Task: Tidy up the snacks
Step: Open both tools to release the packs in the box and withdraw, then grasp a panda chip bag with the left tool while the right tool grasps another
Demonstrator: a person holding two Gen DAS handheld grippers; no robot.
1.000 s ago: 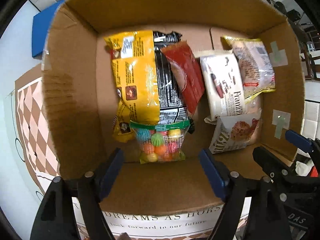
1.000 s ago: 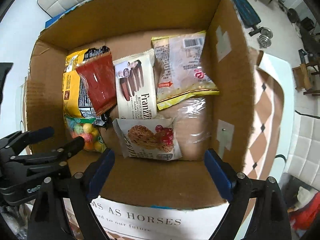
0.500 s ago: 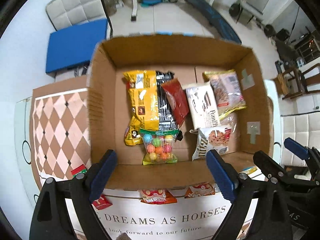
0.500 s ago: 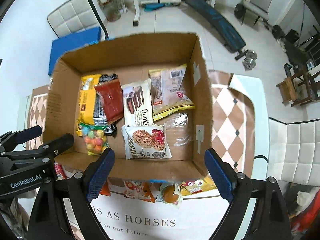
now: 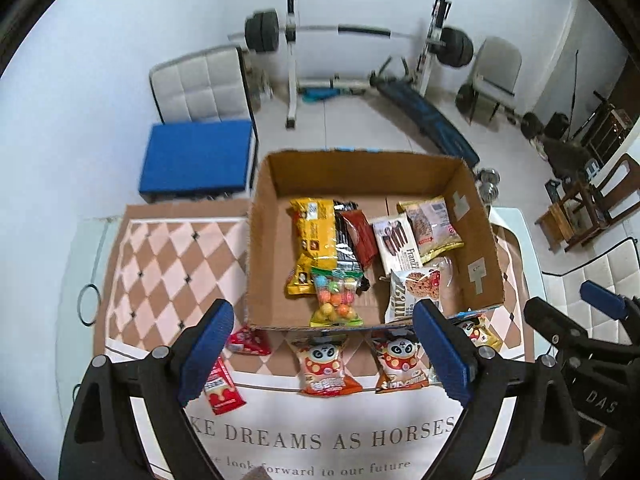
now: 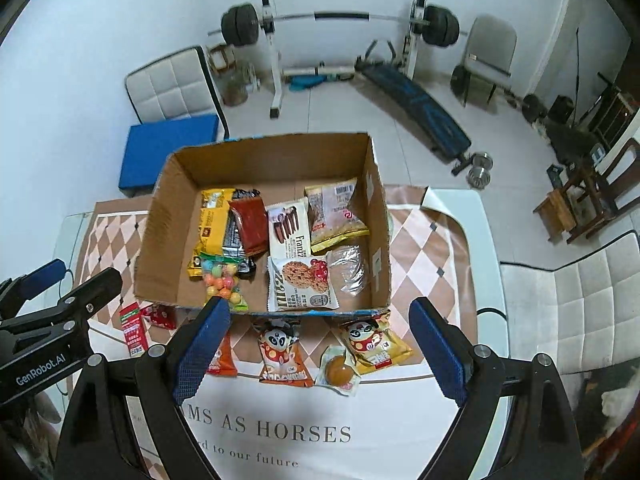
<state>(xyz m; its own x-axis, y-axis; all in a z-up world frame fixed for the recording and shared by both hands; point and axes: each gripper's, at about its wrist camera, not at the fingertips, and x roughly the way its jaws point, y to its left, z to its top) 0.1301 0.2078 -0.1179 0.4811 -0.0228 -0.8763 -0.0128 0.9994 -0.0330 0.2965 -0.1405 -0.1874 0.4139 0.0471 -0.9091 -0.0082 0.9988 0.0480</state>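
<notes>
We judge the step in hand to be choosing the next loose packet, so we should commit each gripper to the packet nearest it and come down on a flat face, not a crinkled edge.

Going left to right: the red sachet (image 5: pixel 222 386) lies just beside the left gripper (image 5: pixel 324 354), whose jaws are spread with nothing between them. The orange panda packets (image 5: pixel 325 368) lie in a row against the near wall of the cardboard box (image 5: pixel 260 248) (already partly filled). Further right, the jelly cup (image 6: pixel 339 372) and the yellow panda packet (image 6: pixel 374 346) lie between the spread, empty jaws of the right gripper (image 6: pixel 318 350).
</notes>
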